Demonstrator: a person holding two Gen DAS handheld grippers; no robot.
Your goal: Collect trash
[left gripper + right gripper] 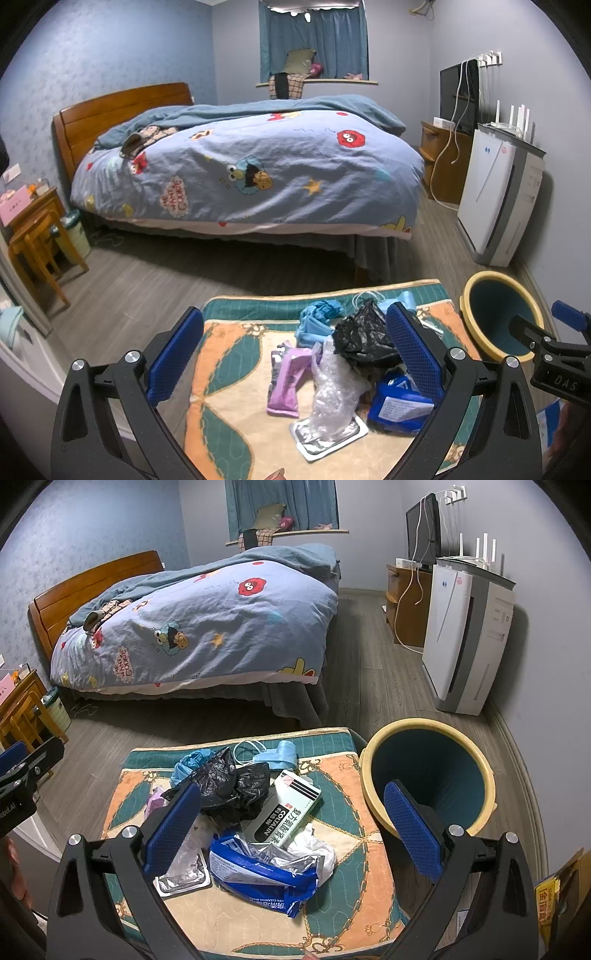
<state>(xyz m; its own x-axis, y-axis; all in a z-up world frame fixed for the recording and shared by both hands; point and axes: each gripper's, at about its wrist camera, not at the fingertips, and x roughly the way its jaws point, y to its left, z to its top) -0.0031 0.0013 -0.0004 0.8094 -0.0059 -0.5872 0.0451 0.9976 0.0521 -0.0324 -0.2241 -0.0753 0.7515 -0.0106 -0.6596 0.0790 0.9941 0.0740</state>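
Partly, the black bag (364, 338) hides the medicine box (291, 812).

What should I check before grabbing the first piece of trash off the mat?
1. Left hand-held gripper open and holding nothing: ok.
2. Right hand-held gripper open and holding nothing: ok.
3. Bin upright beside the mat, mouth unblocked: ok.
4. Bin has room: ok, no trash shows inside, though its bottom is hidden.
5. A piece free to take: ok, the blue wipes pack lies at the near edge of the pile with nothing on top; the black bag rests on other items.
6. Loose cord near the blue cloth tangled with other trash: cannot tell.
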